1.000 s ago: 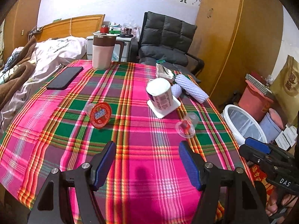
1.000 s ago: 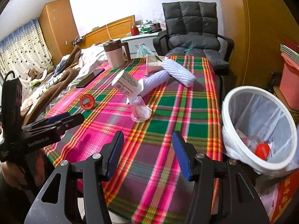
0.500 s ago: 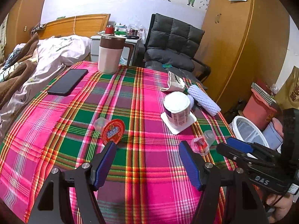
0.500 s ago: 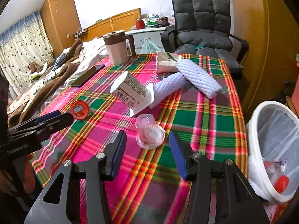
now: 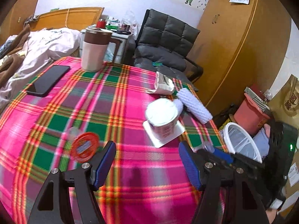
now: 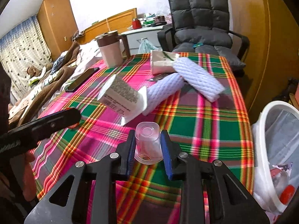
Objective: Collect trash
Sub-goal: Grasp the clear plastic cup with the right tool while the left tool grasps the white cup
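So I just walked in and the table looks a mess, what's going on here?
Someone is clearing trash off the plaid table with tongs in each hand. The right tongs have closed around a clear plastic cup lying on the cloth, with the white bin just to its right. The left tongs are open, hovering near a red-lidded cup.

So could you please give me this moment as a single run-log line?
right gripper: shut on clear plastic cup | left gripper: open, empty, beside red-lidded cup | trash bin: right of table
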Tool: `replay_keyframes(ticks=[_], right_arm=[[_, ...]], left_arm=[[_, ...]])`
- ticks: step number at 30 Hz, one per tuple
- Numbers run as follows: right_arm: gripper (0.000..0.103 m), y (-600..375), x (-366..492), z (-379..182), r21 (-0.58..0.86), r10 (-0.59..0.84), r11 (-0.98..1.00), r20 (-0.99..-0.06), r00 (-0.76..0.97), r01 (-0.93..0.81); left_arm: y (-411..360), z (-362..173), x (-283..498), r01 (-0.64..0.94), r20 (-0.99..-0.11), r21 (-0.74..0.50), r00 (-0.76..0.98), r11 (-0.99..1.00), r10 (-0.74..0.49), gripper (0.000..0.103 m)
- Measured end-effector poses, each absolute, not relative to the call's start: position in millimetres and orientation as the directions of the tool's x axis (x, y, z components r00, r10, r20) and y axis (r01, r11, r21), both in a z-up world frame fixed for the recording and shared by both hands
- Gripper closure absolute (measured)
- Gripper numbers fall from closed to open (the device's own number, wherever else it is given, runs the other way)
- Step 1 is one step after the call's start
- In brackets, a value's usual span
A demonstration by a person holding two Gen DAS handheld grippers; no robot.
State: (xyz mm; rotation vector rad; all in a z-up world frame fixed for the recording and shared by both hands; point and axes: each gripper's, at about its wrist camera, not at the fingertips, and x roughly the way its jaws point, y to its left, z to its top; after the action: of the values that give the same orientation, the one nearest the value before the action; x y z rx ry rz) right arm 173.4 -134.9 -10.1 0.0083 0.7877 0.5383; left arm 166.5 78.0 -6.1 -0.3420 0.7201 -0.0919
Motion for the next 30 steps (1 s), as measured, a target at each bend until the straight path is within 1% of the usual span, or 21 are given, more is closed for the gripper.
replay_keyframes(ticks=[9,17,18,19,20,21,30], right_arm=[[0.074,-165,174,-9,0.230,0.446,0.885,-0.670,0.594,-0.405],[0.074,-178,179,-11,0.245,0.444,0.890,-0.663,0.603,-0.385],[0.074,-179,180,-11,0.248,0.444,0.890,-0.662,0.604,-0.384],[0.074,-180,180,-10,0.249,0.444,0.890,-0.660,0.605,-0.382],[0.074,-181,180,-10,0.248,0.444,0.891,-0.659,0.607,-0.381],[0.074,-182,180,-10,0.248,0.443,0.891,-0.658,0.609,-0.380],[0.074,-189,168,-5,0.244,0.436,0.896,-0.649,0.624,-0.372]], left_arm=[[59,-11,208,-0.063,-0.638,-0.393,0.737,0.917,-0.223,0.034],[52,-18,237,-0.130,-0.660,-0.382,0.732,0.915,-0.172,0.034],[52,-19,239,-0.131,-0.660,-0.379,0.733,0.916,-0.168,0.036],[51,-19,239,-0.129,-0.659,-0.375,0.734,0.918,-0.165,0.045],[50,-20,240,-0.132,-0.665,-0.360,0.730,0.924,-0.155,0.050],[49,-20,239,-0.132,-0.669,-0.352,0.728,0.927,-0.151,0.053],[42,-7,212,-0.084,-0.650,-0.282,0.749,0.956,-0.126,0.053]])
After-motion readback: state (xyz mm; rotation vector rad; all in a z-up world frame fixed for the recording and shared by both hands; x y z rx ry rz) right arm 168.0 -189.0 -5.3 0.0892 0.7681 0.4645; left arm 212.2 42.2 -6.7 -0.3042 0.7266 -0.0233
